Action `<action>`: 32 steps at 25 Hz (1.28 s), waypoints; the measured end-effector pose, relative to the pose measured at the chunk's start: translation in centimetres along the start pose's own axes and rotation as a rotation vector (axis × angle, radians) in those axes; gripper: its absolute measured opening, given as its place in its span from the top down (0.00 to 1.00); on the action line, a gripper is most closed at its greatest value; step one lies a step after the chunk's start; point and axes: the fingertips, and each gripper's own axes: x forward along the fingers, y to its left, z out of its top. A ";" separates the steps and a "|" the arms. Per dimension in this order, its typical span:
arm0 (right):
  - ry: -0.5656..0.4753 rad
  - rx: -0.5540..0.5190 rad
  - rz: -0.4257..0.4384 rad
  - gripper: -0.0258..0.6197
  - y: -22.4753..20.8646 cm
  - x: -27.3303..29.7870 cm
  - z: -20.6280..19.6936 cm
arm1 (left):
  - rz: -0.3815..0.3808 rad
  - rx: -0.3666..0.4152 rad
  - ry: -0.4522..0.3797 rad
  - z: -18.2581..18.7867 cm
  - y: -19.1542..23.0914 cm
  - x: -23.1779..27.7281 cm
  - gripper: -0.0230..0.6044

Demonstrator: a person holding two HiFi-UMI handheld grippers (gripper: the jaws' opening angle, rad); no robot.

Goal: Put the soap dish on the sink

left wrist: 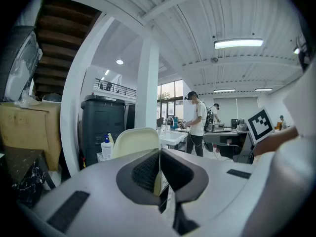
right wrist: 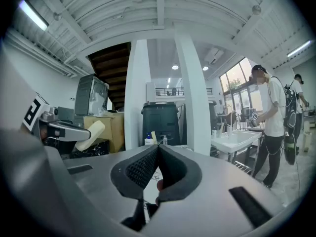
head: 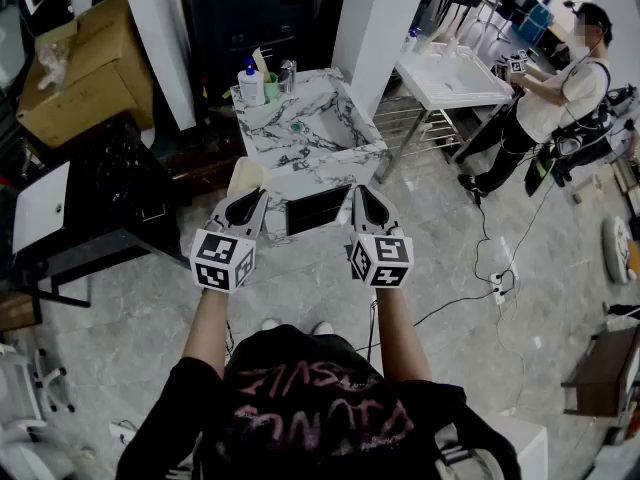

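Note:
The soap dish is a cream, rounded dish. My left gripper is shut on its near edge and holds it over the front left corner of the marble sink. In the left gripper view the soap dish stands upright past the closed jaws of that gripper. My right gripper hovers at the sink's front right corner, shut with nothing in it. The right gripper view shows its own jaws pressed together and, at the left, the soap dish sticking out of the left gripper.
A pump bottle and a tap stand at the back of the marble sink. Cardboard boxes and a black crate lie to the left. A white pillar rises behind. A person works at a white basin to the right.

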 end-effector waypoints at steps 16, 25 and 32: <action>0.004 -0.036 -0.005 0.94 1.6 0.7 0.0 | -0.013 -0.011 0.000 -0.2 1.8 -0.2 0.93; 0.011 -0.041 -0.053 0.94 2.9 0.1 -0.8 | -0.056 -0.026 -0.003 -1.2 2.5 -1.3 0.93; 0.004 -0.014 -0.093 0.94 2.5 0.1 -1.3 | -0.080 -0.016 -0.001 -1.7 3.1 -1.0 0.93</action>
